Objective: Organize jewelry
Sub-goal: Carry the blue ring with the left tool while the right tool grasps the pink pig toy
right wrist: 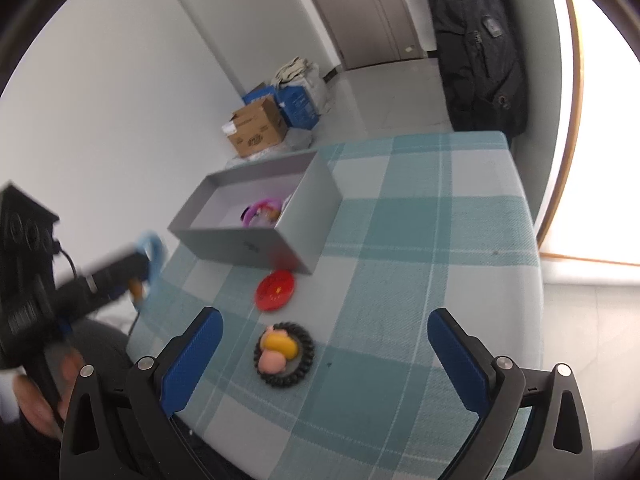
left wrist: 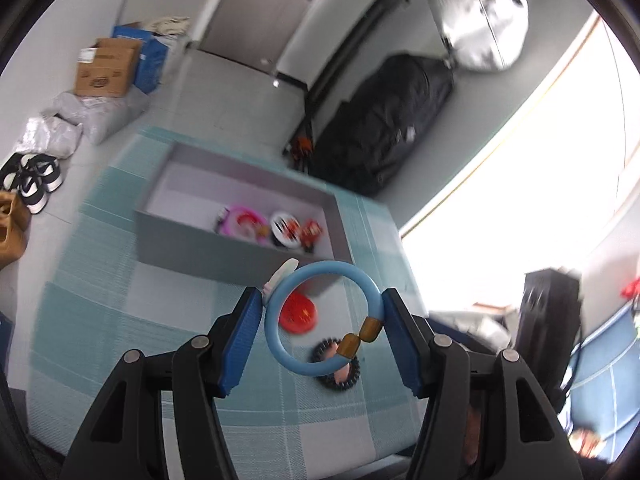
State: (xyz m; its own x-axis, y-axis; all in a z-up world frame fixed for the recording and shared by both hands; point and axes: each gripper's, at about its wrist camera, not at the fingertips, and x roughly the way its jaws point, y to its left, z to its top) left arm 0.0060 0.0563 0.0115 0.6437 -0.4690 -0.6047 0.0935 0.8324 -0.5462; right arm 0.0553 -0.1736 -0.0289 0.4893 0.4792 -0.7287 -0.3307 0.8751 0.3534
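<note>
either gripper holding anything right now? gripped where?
Left gripper holds the blue bangle, pads pressing on opposite sides of the ring's outer rim, one near its amber beads. Right gripper is open and holds nothing.

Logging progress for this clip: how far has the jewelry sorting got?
Partly done. A pink piece and red-and-white pieces already lie in the grey box. The left gripper holds a blue bangle above the table. The red disc and black coil tie remain on the cloth; the right gripper is open and empty.
</note>
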